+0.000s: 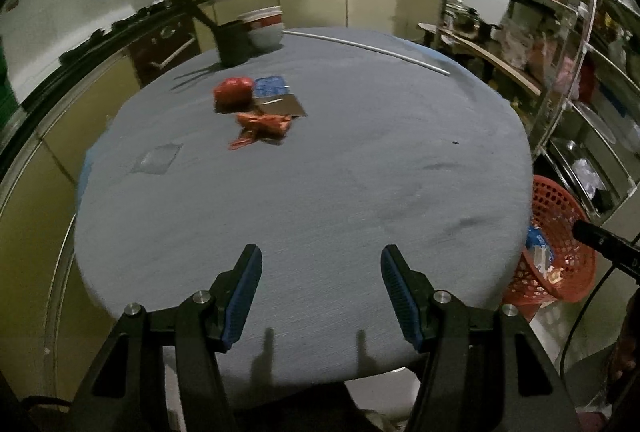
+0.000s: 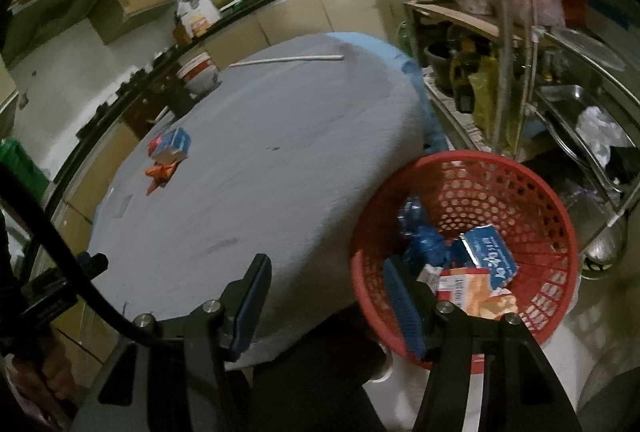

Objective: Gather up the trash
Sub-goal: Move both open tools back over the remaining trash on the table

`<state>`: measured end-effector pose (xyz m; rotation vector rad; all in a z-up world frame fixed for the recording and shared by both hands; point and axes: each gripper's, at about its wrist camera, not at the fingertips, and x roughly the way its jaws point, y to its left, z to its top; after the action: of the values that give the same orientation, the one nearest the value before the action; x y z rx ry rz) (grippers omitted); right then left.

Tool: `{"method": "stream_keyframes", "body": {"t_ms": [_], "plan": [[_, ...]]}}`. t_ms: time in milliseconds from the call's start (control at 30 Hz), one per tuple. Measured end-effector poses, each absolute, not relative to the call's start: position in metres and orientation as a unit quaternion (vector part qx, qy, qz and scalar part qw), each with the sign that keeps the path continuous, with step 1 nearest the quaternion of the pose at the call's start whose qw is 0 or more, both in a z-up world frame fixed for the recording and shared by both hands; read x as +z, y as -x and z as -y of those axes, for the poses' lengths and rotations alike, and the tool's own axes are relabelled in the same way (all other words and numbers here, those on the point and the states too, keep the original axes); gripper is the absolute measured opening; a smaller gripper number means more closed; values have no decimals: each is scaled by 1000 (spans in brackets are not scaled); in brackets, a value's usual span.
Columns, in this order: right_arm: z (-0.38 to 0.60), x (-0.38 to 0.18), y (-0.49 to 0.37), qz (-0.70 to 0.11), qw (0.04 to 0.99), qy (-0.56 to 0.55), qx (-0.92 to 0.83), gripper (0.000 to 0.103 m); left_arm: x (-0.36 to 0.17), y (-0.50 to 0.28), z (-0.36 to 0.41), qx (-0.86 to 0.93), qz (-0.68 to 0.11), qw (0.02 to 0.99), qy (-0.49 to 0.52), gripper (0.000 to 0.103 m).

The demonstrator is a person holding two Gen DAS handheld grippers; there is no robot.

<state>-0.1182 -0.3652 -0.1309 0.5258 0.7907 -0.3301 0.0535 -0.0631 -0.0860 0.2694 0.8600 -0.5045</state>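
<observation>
Left wrist view: both grippers, left (image 1: 321, 292) and right (image 2: 329, 292), spread empty; wrappers (image 1: 262, 126) at eleven o'clock await pickup, then the basket (image 2: 556, 232).

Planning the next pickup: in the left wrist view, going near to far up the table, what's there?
Left gripper → orange wrapper → red packet → dark jug → bowls

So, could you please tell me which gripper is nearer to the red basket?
Right. The right gripper hangs at the table's near edge with one finger over the red basket rim. The left gripper is over the table, with the basket off to its right.
</observation>
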Motion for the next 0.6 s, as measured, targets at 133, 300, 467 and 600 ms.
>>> {"method": "stream_keyframes", "body": {"t_ms": [133,300,467,600], "plan": [[350,-126,107,-383,880,-239,-147,63,-84,-59,46,-229,-407,875,-122,63],[334,-123,95,-389,884,-221,-136,63,-85,-67,26,-215,-408,881,-108,63],[317,-117,76,-393,888,-204,-120,63,-86,-74,9,-200,-410,885,-99,63],[301,-110,58,-390,896,-187,-101,63,-85,-84,-7,-184,-408,890,-91,63]]}}
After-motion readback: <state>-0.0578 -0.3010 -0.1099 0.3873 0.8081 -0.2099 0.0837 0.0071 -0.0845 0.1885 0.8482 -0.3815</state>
